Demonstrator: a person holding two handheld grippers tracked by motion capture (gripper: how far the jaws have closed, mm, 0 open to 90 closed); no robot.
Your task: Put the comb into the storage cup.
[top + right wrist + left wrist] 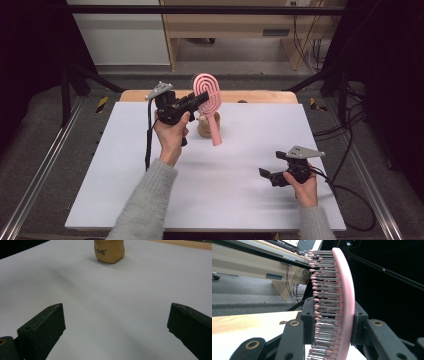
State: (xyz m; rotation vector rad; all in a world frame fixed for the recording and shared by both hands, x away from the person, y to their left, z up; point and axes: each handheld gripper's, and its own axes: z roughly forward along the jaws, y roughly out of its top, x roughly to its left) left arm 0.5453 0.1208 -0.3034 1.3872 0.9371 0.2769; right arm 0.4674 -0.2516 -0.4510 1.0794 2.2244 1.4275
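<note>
A pink oval hairbrush [210, 100] is held upright in the air above the white table, its handle pointing down. My left gripper [199, 98] is shut on the brush head; in the left gripper view the jaws clamp the brush [345, 302] across its bristles and back. Just behind the handle a tan wooden holder [204, 128] stands on the table; the right gripper view shows that holder [109, 251] at the far end of the board. My right gripper [265, 174] rests low near the front right of the table, open with nothing between its jaws [115, 330].
The white board [240, 165] covers most of the wooden table [135, 95]. Black frame rails run along both sides, and cables trail off the right edge. Wooden furniture stands beyond the table's far end.
</note>
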